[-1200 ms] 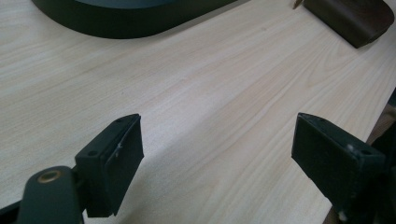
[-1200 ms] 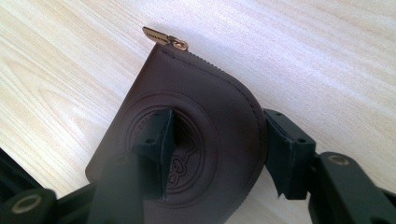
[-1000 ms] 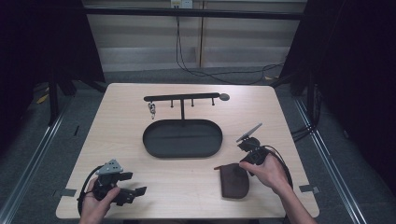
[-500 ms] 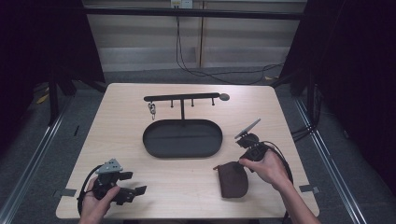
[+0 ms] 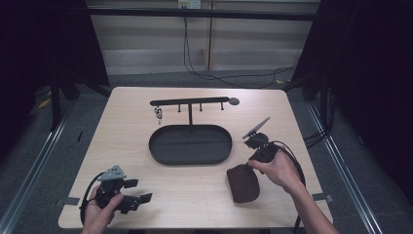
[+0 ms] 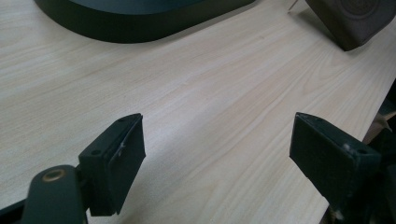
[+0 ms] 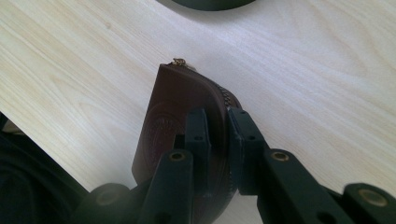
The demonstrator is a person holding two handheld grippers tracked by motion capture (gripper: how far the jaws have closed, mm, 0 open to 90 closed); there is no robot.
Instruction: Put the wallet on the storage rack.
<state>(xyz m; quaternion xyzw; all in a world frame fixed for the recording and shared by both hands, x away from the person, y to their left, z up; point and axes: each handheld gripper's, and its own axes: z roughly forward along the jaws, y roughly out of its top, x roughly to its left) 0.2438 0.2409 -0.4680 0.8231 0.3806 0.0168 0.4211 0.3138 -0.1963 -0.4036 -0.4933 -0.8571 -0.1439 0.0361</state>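
Brown zip pouch (image 7: 177, 116), round embossed stamp unreadable, right tool (image 7: 215, 135) clamped on it

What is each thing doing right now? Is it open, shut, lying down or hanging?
Brown pouch: zipped shut, standing on edge, pinched.
Right gripper: jaws have just been closing, now shut on the pouch.
Left gripper: jaws wide open, nothing between them.
Oval tray: flat on the table, looks empty.
Hook rack: upright behind the tray.
Keys: hanging from the rack.
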